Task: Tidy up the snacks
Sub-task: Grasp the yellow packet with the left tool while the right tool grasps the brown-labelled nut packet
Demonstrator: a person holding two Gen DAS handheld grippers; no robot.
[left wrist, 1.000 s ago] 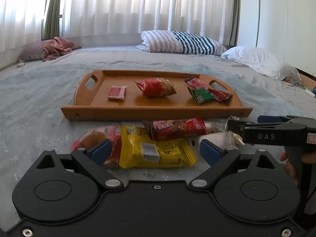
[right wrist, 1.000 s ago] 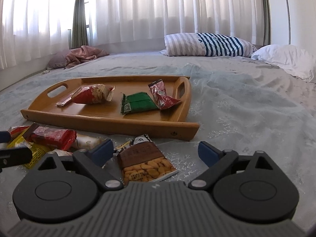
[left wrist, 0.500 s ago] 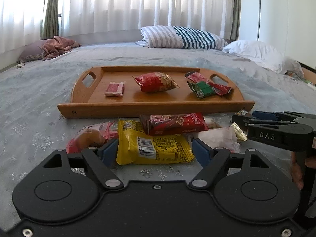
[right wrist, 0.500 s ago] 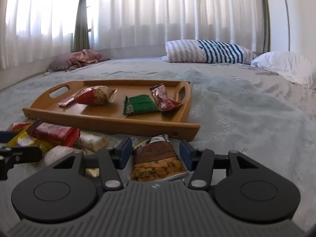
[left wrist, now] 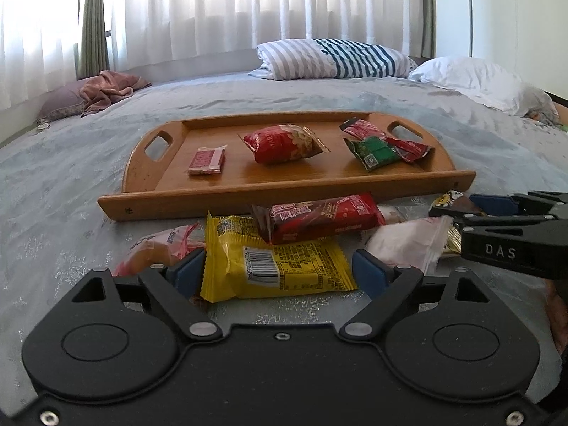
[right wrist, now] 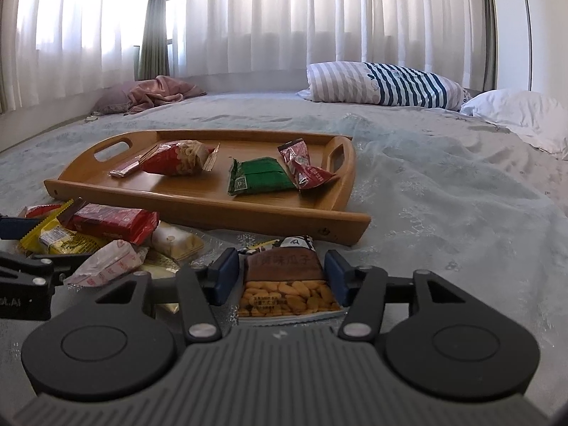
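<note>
A wooden tray [left wrist: 248, 195] [right wrist: 198, 209] lies on the bed and holds several snack packs. In front of it lies a loose pile: a yellow pack [left wrist: 280, 259], a red bar pack [left wrist: 319, 218] [right wrist: 110, 222], a pink bun pack [left wrist: 159, 248] and a white pack [left wrist: 404, 241]. My left gripper [left wrist: 278, 271] straddles the yellow pack with its blue fingers close to both edges. My right gripper [right wrist: 280, 277] has its fingers against both sides of a brown seed pack [right wrist: 284, 280] lying on the bed.
A striped pillow [left wrist: 330, 58] and a white pillow [left wrist: 475, 80] lie at the far side of the bed. A pink blanket [left wrist: 103, 90] lies far left under the curtains. The right gripper's body [left wrist: 514, 238] shows at the right edge of the left wrist view.
Both grippers have narrowed over the last second. The left fingers closed in toward the yellow pack, and the right fingers closed onto the seed pack.
</note>
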